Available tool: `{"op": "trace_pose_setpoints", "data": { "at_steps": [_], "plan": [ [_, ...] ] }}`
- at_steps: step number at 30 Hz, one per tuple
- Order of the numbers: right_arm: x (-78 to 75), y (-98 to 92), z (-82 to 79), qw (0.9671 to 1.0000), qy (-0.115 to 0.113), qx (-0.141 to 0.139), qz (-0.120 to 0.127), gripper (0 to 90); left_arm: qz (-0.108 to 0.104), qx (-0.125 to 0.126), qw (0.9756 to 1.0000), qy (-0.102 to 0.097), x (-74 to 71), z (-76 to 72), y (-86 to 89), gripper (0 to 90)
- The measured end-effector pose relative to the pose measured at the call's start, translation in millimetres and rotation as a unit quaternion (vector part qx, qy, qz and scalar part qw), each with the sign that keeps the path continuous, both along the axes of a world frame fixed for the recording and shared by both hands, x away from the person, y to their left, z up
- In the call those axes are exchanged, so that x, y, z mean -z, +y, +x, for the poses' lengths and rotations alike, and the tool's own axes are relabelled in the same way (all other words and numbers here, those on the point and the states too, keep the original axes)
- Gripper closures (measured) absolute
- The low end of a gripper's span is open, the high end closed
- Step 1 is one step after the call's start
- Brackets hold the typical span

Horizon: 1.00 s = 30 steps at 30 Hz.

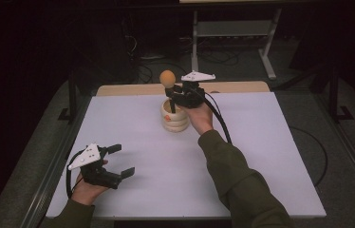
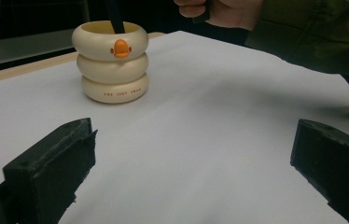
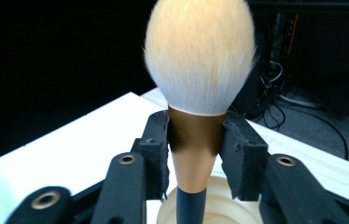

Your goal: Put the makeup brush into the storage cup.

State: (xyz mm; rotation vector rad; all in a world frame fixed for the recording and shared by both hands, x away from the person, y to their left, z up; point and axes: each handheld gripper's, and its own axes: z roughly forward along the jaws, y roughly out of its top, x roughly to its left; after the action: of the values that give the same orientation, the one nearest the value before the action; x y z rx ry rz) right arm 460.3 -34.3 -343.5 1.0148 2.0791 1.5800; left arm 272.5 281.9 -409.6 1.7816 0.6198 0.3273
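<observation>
A makeup brush (image 1: pixel 168 78) with a fluffy tan head (image 3: pixel 199 51) and copper ferrule (image 3: pixel 195 144) stands upright, its dark handle (image 2: pixel 115 21) down inside a cream ribbed holder (image 1: pixel 174 116) with an orange duck bill (image 2: pixel 121 48). My right gripper (image 1: pixel 175 90) is shut on the brush's ferrule, its pads (image 3: pixel 158 140) pressing both sides above the holder's rim (image 3: pixel 219 205). My left gripper (image 1: pixel 118 160) rests open near the front left of the table, jaws spread wide with bare table between them, well short of the holder (image 2: pixel 111 63).
The white table top (image 1: pixel 242 152) has a wooden strip (image 1: pixel 118 89) along its far edge. Behind it stand a metal frame (image 1: pixel 232 33) and cables on the floor. A green sleeve (image 1: pixel 239 185) crosses the table's right half.
</observation>
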Motion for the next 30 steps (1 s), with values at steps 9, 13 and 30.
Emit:
{"op": "trace_pose_setpoints", "data": {
  "at_steps": [9,13,30],
  "plan": [
    [-0.5,-3.9,1.8,0.9999,0.005,0.009,0.001,38.9,0.001,0.002,1.0000,-0.001,0.0,0.1,-0.5,0.0],
    [-0.7,-5.8,1.7,0.9999,0.011,0.008,0.003,37.8,-0.001,0.001,1.0000,0.000,0.0,0.7,-0.6,0.0],
    [-6.5,-21.0,-4.8,0.9988,0.044,-0.019,-0.003,24.5,-0.001,0.002,1.0000,0.000,0.0,3.0,-4.9,0.0]
  ]
}}
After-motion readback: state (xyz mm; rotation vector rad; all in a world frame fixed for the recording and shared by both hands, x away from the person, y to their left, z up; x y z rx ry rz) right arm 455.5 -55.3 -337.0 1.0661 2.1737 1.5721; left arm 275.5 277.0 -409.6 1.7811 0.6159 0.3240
